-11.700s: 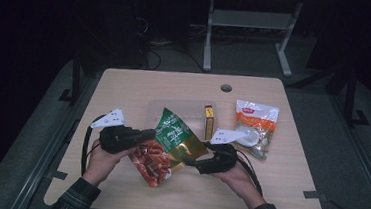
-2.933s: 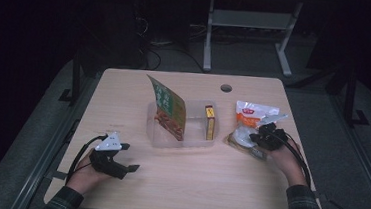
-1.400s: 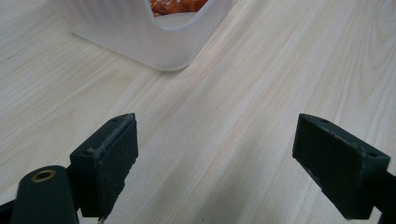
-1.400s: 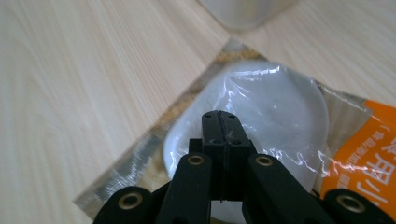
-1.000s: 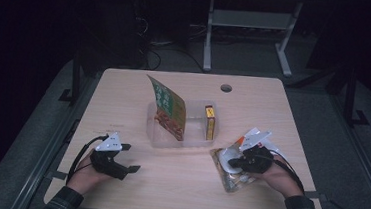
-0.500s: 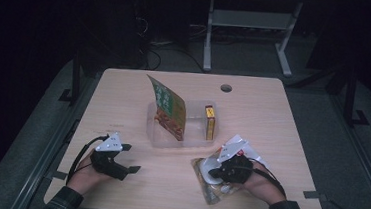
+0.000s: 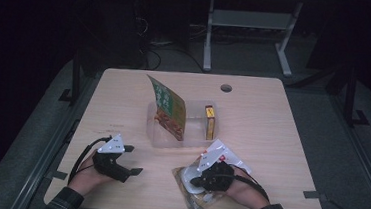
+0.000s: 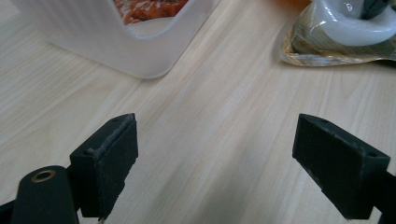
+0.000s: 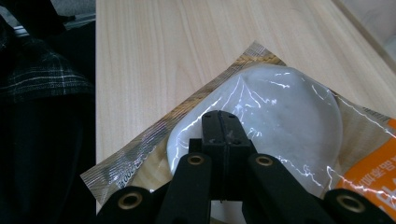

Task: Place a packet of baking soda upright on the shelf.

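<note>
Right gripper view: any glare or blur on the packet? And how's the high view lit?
Right gripper view: white glare streaks on the packet's clear film; right gripper sharp, jaws pinched on the film. High view: table evenly lit, surroundings nearly black, packet soft. Left gripper view: left gripper jaws slightly soft.

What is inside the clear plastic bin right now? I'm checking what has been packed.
The clear plastic bin holds a green food pouch standing tilted and a small yellow box. The bin floor behind the pouch is hidden.
</note>
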The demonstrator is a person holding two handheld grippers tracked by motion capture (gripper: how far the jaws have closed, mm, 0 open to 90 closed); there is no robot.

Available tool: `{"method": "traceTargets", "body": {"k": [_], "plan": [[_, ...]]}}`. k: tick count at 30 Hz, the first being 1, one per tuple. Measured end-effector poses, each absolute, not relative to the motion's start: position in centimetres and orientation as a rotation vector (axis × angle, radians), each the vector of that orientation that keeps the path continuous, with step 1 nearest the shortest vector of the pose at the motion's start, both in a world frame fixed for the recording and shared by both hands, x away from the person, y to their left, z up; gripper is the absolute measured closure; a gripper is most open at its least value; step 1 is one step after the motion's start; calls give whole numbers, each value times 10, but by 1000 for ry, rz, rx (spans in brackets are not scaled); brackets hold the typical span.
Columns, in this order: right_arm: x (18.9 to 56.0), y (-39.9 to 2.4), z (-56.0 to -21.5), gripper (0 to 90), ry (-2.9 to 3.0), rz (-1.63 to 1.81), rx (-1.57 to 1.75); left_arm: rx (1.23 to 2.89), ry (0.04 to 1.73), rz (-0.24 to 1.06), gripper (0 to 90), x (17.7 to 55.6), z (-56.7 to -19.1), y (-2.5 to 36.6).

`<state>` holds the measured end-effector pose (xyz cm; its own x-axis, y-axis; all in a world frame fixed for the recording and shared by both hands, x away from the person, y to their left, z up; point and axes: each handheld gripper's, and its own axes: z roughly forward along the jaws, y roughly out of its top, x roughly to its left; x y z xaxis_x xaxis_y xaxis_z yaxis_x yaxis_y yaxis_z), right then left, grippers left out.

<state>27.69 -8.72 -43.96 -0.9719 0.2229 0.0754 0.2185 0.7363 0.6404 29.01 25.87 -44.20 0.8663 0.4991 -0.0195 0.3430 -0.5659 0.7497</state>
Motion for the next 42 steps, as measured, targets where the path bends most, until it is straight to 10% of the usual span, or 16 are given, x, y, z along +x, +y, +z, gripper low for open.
{"method": "traceTargets", "body": {"k": [23, 42], "plan": [[275, -184, -417, 458, 2553, 1220, 898, 2189, 474, 119, 160, 290, -431, 187], [264, -208, -422, 401, 2467, 1230, 982, 2239, 419, -22, 268, 313, -455, 98]]}}
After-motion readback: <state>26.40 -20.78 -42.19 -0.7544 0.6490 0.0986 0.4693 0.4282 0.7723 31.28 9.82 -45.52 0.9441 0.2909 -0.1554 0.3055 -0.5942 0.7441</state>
